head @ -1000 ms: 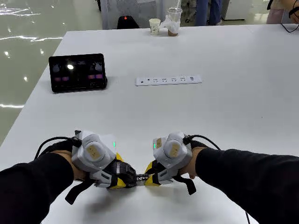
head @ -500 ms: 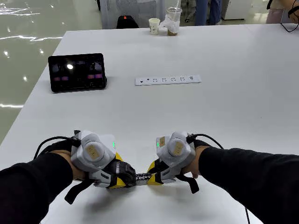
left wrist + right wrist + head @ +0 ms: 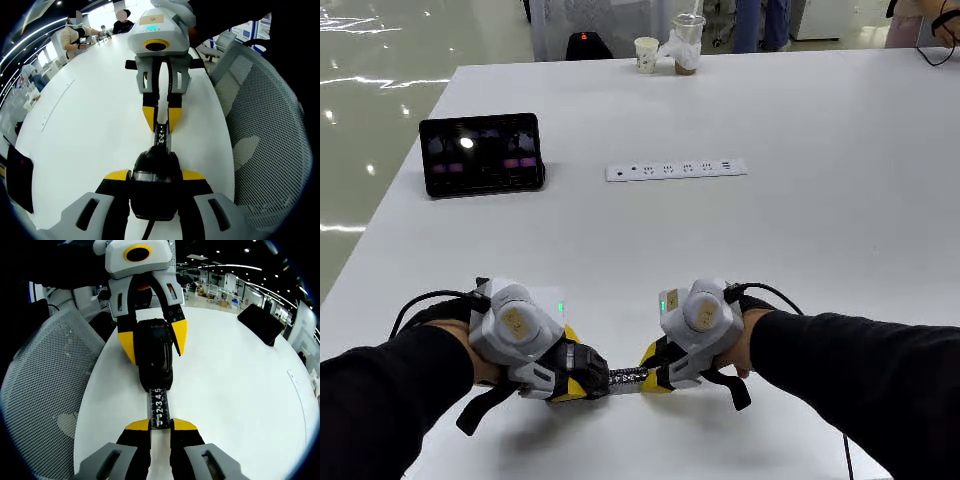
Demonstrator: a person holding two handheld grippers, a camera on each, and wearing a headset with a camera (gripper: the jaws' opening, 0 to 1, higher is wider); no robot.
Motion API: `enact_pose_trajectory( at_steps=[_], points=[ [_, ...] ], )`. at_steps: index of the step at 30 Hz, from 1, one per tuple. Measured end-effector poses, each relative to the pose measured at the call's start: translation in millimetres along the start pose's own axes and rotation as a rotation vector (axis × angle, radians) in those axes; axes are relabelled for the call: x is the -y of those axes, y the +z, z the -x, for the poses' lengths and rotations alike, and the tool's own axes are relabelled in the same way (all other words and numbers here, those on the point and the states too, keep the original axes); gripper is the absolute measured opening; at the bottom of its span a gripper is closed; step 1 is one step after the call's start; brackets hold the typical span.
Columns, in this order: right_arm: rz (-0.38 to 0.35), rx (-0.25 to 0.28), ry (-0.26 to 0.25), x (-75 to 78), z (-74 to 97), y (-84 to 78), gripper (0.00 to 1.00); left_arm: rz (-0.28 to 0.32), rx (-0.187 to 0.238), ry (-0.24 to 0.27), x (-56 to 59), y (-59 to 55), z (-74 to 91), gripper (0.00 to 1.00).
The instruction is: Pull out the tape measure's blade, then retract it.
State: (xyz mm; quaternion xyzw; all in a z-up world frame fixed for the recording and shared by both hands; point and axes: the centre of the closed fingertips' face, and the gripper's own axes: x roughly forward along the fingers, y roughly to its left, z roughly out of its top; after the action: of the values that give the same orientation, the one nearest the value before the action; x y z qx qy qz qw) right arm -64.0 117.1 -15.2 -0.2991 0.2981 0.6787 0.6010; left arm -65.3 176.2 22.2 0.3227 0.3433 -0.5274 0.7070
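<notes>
A black tape measure case point(image 3: 154, 182) sits between the yellow-tipped jaws of my left gripper point(image 3: 152, 176), which is shut on it. In the head view the case point(image 3: 586, 372) is low on the white table, with the left gripper point(image 3: 570, 368) around it. A short length of numbered blade point(image 3: 159, 407) runs out of the case point(image 3: 155, 355) to my right gripper point(image 3: 160, 424), which is shut on the blade's end. The blade point(image 3: 627, 377) spans the small gap between the case and the right gripper point(image 3: 650, 378).
A dark tablet point(image 3: 481, 153) stands at the left of the table point(image 3: 800, 200). A white power strip point(image 3: 676, 169) lies in the middle. Two cups point(image 3: 665, 48) stand at the far edge. A mesh chair point(image 3: 270, 135) is beside the near table edge.
My right gripper has moved a little to the right, away from the case, and more blade shows between the two grippers. The left gripper has stayed put.
</notes>
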Motion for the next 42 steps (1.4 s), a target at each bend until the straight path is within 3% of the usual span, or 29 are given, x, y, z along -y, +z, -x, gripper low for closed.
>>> enact_pose_trajectory(
  at_steps=[42],
  points=[
    [-0.028,-0.008,-0.008,0.0,13.4,-14.2,0.11,-0.004,0.004,0.002,0.9,0.6,-1.2,0.31]
  ],
)
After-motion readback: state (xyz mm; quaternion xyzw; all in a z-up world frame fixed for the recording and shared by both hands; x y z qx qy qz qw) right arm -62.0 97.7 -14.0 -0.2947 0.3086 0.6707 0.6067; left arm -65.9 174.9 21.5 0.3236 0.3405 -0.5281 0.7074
